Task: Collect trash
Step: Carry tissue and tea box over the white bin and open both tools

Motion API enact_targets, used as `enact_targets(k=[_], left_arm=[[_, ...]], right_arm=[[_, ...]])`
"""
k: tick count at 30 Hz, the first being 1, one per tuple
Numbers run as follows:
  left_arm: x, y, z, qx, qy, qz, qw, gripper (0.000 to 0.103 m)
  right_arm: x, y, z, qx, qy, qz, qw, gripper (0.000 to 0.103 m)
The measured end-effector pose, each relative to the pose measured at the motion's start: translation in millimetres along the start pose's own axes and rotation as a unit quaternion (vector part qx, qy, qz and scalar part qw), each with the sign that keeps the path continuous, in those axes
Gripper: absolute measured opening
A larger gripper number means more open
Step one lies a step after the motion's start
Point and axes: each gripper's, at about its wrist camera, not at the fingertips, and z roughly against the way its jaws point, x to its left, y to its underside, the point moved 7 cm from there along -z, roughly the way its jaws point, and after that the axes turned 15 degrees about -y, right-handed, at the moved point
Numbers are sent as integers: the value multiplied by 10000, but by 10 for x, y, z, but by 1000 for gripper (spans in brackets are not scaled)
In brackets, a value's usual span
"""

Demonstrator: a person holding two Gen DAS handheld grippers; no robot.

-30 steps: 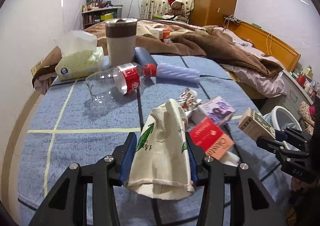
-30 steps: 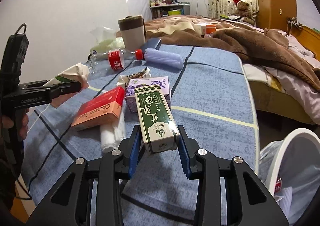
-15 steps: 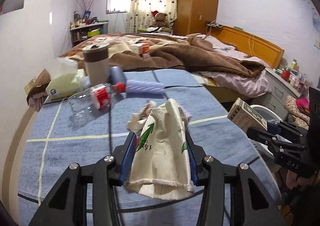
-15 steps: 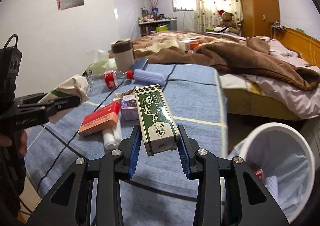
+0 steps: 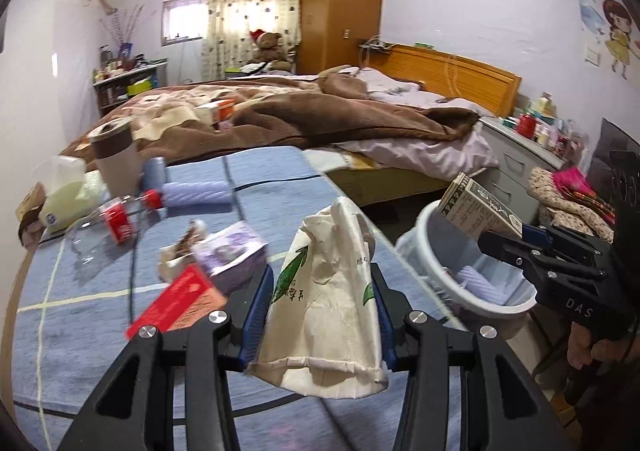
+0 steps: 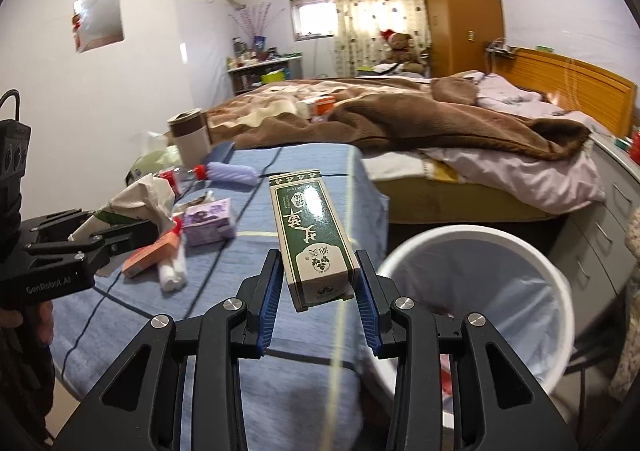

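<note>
Two risks are showing: from the left wrist, the left gripper (image 5: 320, 315) is pinching a crumpled paper cup (image 5: 326, 307) over the table edge, short of the bin (image 5: 436, 271), so releasing now is risking a miss; from the right wrist, the right gripper (image 6: 316, 287) is clamping a green box (image 6: 310, 235) beside the rim, likely to clip it.

Both tongs clamped, each carried in a hand

The left tongs (image 5: 320, 315) pinch a crumpled paper cup (image 5: 328, 303) between blue pads, angled downward. The right tongs (image 6: 318, 301) grip a green carton (image 6: 312, 235) the same way; a hand (image 5: 592, 347) holds their handle at the right, near edge.
</note>
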Motion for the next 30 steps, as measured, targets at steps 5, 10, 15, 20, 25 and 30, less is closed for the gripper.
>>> enact_targets(k=[5, 10, 15, 20, 25, 30], left_arm=[[-387, -85, -3, -85, 172, -191, 9996, 48], [-789, -135, -53, -37, 500, -350, 9981, 48], [-1160, -135, -116, 64, 779, -502, 9957, 48], [-1502, -111, -194, 173, 972, -672, 9928, 48], [-1727, -86, -294, 290, 1097, -789, 9904, 49], [-1869, -58, -439, 457, 1174, -844, 9884, 49]], right_arm=[[-229, 28, 162, -77, 339, -118, 9993, 37], [-477, 101, 289, -78, 628, -302, 9975, 37], [-733, 177, 359, -30, 934, -511, 9943, 37], [-933, 275, 414, 66, 1172, -680, 9907, 37], [-1063, 338, 440, 156, 1377, -720, 9877, 37], [-1157, 358, 465, 189, 1499, -740, 9857, 37]])
